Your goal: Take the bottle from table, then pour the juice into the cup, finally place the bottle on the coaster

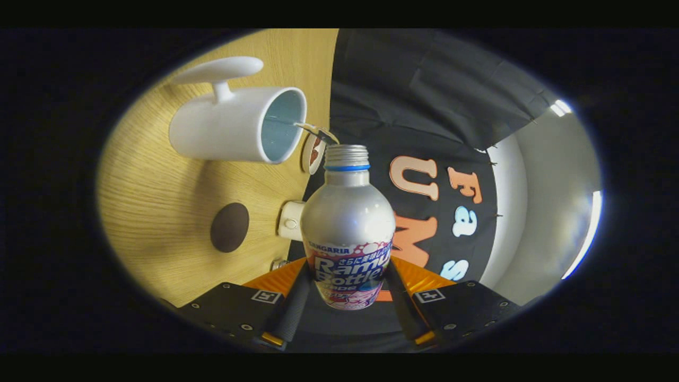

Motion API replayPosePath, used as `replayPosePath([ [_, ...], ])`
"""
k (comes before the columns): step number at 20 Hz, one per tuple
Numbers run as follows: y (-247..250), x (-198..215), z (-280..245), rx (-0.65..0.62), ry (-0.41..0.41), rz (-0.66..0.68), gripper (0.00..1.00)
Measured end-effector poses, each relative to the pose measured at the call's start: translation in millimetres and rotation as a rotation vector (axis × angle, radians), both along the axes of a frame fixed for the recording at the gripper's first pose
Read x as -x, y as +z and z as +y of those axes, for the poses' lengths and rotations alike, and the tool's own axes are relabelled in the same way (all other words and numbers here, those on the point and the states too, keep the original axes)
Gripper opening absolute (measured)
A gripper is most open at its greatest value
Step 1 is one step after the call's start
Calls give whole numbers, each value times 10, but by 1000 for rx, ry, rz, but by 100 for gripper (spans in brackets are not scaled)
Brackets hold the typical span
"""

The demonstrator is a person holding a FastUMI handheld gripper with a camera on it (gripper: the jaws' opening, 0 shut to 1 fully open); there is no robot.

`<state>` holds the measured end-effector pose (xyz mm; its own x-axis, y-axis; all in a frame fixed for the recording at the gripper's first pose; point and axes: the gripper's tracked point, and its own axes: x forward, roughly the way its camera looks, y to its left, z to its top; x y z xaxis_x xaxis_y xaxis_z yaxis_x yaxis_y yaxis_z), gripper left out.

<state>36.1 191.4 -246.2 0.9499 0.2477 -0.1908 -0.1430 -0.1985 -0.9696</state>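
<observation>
hand-held gripper (347, 289) clamped on the silver bottle (347, 223), both fingers against its labelled lower body

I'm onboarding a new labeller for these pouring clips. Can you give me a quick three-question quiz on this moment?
1. True or false: the gripper is shut on the bottle.
2. Multiple choice: the bottle's threaded neck is A) capped, B) open and pointing toward the cup's rim, C) inside the cup.
3. Short answer: what dark round thing lies on the wooden table, on the cup's side of the bottle?

Key
1. True: both fingers press the bottle's label.
2. B: no cap shows, and the mouth sits close beside the cup's rim.
3. The coaster.
</observation>
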Motion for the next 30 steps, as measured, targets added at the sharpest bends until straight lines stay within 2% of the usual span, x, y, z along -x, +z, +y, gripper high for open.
replayPosePath([
  [30, 172, -59, 53, 108, 57, -55, 76],
])
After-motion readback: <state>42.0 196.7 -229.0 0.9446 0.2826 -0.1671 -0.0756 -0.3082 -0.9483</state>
